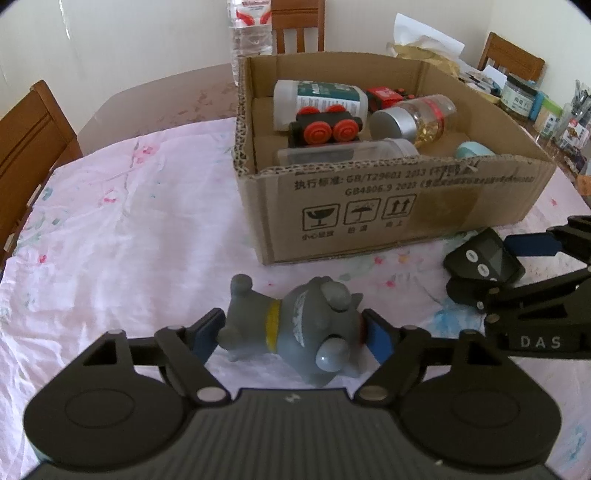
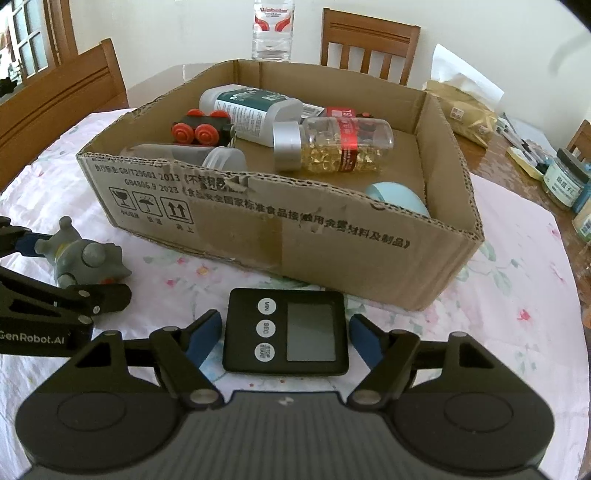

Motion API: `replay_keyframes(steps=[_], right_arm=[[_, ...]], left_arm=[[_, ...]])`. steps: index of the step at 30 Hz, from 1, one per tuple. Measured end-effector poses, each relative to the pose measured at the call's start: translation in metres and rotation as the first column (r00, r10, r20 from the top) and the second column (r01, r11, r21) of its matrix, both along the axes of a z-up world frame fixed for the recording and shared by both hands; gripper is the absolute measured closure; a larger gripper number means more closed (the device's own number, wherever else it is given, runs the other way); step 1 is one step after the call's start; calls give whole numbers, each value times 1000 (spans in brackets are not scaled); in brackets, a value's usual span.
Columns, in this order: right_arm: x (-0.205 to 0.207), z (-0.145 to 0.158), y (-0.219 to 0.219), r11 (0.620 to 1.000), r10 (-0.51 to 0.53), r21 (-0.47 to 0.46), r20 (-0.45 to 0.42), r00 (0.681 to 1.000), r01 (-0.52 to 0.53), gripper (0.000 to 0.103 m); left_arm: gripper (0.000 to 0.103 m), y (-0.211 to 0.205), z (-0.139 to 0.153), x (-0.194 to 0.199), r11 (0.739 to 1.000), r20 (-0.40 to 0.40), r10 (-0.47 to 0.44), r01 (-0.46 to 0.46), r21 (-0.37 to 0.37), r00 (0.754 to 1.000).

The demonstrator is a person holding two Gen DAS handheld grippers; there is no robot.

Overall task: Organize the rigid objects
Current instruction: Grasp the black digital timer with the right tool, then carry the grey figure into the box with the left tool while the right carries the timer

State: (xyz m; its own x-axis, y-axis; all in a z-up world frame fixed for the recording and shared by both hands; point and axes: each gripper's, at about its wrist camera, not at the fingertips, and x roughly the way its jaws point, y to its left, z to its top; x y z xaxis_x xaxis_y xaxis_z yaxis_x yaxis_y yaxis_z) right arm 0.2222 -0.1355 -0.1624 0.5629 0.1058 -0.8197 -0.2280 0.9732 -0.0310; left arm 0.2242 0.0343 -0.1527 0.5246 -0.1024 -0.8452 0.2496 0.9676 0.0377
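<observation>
A grey toy figure with a yellow collar (image 1: 295, 328) lies on its side on the pink cloth, between the fingers of my left gripper (image 1: 291, 332); the blue pads sit at its two ends, touching or nearly so. It also shows in the right wrist view (image 2: 85, 254). A black digital timer (image 2: 286, 330) lies flat between the fingers of my right gripper (image 2: 286, 336), with small gaps to both pads. The timer shows in the left wrist view (image 1: 484, 258). Behind both stands an open cardboard box (image 2: 332, 229) holding bottles, a toy train (image 2: 201, 127) and a blue item.
A water bottle (image 2: 273, 26) stands behind the box. Wooden chairs (image 2: 369, 40) ring the table. Jars, paper bags and clutter (image 2: 561, 177) crowd the right side. The box front wall (image 1: 388, 206) is close ahead of both grippers.
</observation>
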Motion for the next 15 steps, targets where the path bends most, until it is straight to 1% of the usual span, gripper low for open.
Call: replay_keyframes(steps=[3, 13, 15], right_arm=[[-2, 1, 0, 1000, -3, -1, 4, 1000, 3, 29], [0, 2, 0, 1000, -2, 0, -4, 1000, 2, 28], [1, 2, -1, 1000, 1, 0, -8, 1000, -1, 28]], left_arm=[[23, 1, 2, -1, 1000, -2, -8, 8, 5, 1000], [23, 3, 8, -4, 999, -1, -42, 42, 19, 999], [25, 2, 8, -3, 999, -6, -43, 43, 14, 999]])
